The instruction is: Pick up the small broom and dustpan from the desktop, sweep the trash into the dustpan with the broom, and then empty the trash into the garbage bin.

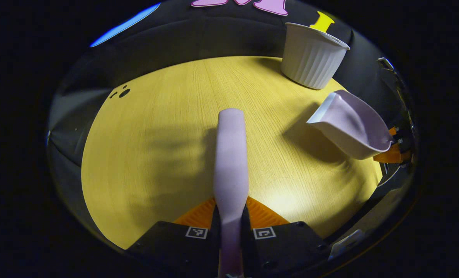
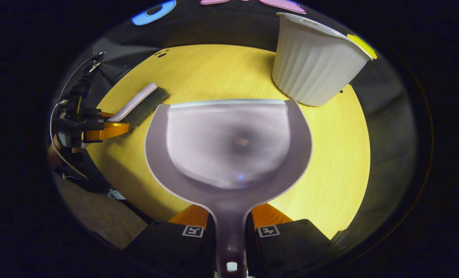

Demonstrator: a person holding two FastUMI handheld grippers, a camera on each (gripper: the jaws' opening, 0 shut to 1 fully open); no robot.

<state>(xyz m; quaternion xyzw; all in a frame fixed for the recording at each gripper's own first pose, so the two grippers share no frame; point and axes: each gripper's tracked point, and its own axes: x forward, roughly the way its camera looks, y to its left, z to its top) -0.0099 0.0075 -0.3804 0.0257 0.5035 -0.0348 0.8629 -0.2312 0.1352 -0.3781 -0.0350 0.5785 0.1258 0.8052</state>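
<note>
Bin (image 2: pixel 314 61) beyond dustpan (image 2: pixel 229 143), on table (image 2: pixel 341 154)

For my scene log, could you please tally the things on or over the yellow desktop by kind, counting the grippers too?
Brooms: 1, the small broom.
Dustpans: 1, the dustpan.
Bins: 1, the white ribbed garbage bin.
Grippers: 2, the left gripper and the right gripper.
Total: 5.

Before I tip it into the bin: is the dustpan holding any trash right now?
Looks empty. The right gripper view shows the dustpan scoop bare apart from a blurred dull spot at its centre, too unclear to call trash.
</note>
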